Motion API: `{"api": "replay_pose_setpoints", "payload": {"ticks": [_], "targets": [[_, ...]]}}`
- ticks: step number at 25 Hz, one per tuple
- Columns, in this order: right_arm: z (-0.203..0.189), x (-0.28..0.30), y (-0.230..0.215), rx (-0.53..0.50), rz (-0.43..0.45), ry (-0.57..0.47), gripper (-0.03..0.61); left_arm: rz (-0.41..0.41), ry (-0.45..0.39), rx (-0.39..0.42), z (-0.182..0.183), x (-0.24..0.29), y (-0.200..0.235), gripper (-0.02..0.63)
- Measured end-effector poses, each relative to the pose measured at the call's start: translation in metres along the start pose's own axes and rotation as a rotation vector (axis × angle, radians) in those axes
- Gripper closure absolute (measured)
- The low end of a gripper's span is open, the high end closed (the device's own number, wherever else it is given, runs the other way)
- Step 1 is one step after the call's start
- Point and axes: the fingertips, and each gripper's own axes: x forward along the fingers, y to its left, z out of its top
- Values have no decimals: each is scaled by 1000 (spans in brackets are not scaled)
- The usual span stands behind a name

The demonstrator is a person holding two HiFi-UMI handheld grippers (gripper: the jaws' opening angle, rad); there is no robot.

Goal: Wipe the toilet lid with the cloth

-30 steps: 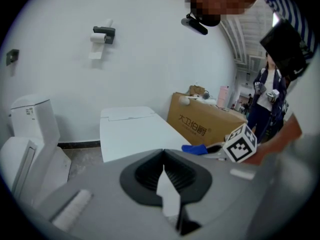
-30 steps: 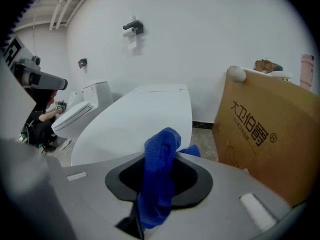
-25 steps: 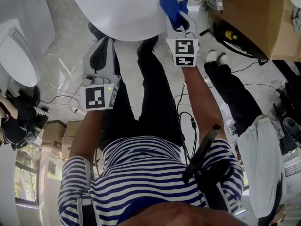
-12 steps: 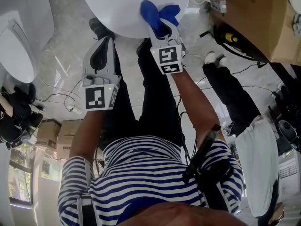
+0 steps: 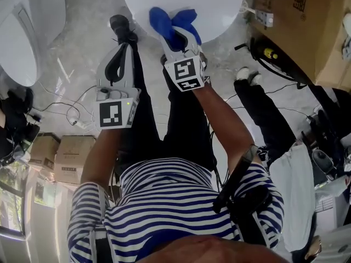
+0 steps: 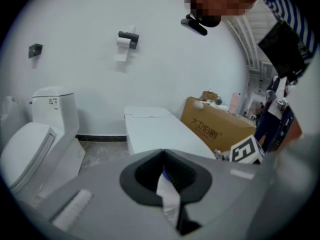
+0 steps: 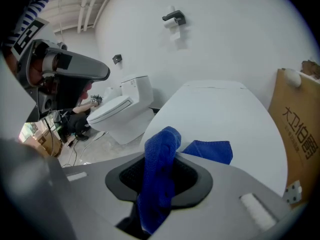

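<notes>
Evidently mid-wipe: at top centre, the right gripper [image 5: 176, 37] is clamped on the blue cloth [image 5: 164, 25], which is pressed against the toilet lid [image 5: 214, 4] near its edge. The left gripper [image 5: 122, 48], jaws together, hangs idle left of centre. The next stroke likely needs steady pressure across the lid.

A large brown cardboard box [image 5: 290, 21] is standing by the white wall [image 6: 165, 59], and a white ceramic toilet with a cistern [image 7: 122, 110] is sitting farther along it. Thin cables [image 5: 66, 109] are trailing across the grey marbled floor [image 5: 82, 48].
</notes>
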Motion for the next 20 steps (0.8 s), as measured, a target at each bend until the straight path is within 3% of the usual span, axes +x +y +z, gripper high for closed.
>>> {"api": "replay_pose_setpoints", "payload": {"ticks": [9, 20], "targets": [[35, 41, 52, -71, 100, 6, 465, 66, -12, -37, -4, -16, 53, 612], [64, 73, 82, -93, 152, 2, 465, 111, -16, -51, 5, -25, 95, 612]]}}
